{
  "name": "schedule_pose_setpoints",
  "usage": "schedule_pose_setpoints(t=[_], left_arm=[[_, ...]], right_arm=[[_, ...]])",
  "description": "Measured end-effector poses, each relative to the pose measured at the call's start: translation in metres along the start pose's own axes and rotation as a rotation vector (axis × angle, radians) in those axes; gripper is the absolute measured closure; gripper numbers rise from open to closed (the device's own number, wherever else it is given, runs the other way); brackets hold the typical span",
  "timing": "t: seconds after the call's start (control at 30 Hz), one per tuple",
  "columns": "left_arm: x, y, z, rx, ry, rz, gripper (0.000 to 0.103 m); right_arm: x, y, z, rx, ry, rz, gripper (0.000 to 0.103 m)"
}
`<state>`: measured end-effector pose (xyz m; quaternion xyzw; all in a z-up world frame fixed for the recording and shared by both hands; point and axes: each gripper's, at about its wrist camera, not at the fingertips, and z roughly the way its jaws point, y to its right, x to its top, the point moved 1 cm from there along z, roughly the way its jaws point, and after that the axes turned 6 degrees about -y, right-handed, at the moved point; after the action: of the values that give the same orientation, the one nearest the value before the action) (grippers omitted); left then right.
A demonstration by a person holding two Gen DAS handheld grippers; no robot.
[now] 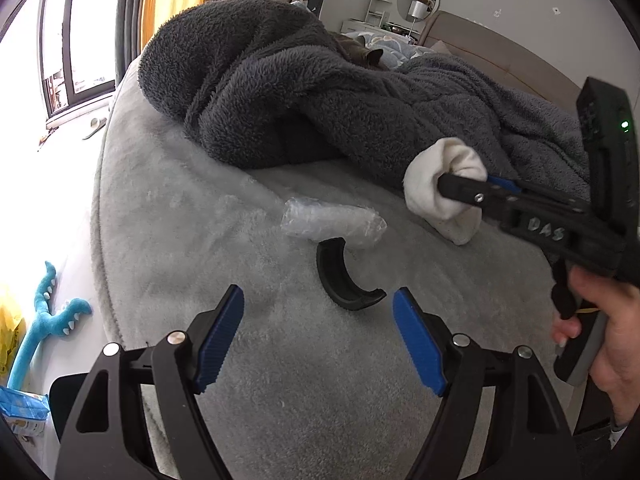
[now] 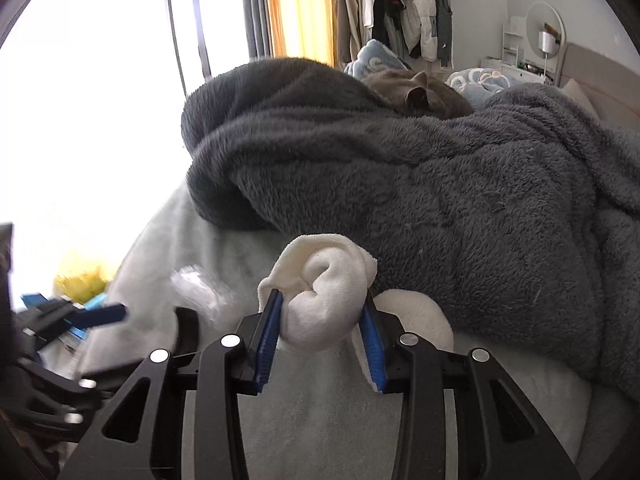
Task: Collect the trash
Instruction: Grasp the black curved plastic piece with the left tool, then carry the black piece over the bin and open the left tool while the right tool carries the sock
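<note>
A rolled white sock (image 2: 324,280) is pinched between the blue pads of my right gripper (image 2: 322,300), just in front of the dark fleece blanket. In the left wrist view the same sock (image 1: 432,196) hangs from my right gripper (image 1: 452,182) at the right. My left gripper (image 1: 318,312) stands open over the grey bed cover (image 1: 200,240), with nothing between its fingers. Just beyond its tips lies a black curved plastic piece (image 1: 340,280). A crumpled clear plastic wrap (image 1: 332,222) lies right behind that piece.
A heaped dark grey fleece blanket (image 1: 300,92) fills the back of the bed, with a grey cat (image 2: 420,92) lying on it. A person's hand (image 1: 612,340) holds the right gripper's handle. A blue plush toy (image 1: 48,312) lies on the floor at the left, below the window.
</note>
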<state>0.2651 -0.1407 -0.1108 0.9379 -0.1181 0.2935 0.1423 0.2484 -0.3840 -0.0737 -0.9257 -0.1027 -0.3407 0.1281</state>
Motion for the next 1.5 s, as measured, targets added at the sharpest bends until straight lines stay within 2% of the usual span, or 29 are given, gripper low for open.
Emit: schedule_pose_setpoints(t=[0.2,0.47,0.8,0.9,0.97,1.23,1.5], left_arm=[[0.002,0.01,0.012,0.022,-0.02,0.007,0.037],[0.005,0.016,0.032,0.034,-0.051,-0.041,0.053],[0.013,0.02,0.045,0.031,-0.053,-0.057,0.062],[0.018,0.021,0.051,0.031,-0.056,-0.067,0.071],[0.018,0.02,0.052,0.028,-0.059,-0.064,0.081],[0.011,0.021,0.039,-0.005,-0.07,0.007,0.081],[-0.003,0.005,0.015,-0.014,-0.078,0.038,0.081]], right_arm=[[0.0,0.012,-0.02,0.058,0.034,0.054,0.064],[-0.005,0.029,-0.036,0.076,0.054,0.081,0.064],[-0.013,0.041,-0.043,0.081,0.048,0.087,0.064],[-0.014,0.041,-0.044,0.084,0.048,0.086,0.064],[-0.014,0.04,-0.045,0.084,0.049,0.084,0.064],[-0.008,0.028,-0.045,0.101,0.054,0.078,0.064],[0.007,-0.007,-0.039,0.14,0.064,0.057,0.064]])
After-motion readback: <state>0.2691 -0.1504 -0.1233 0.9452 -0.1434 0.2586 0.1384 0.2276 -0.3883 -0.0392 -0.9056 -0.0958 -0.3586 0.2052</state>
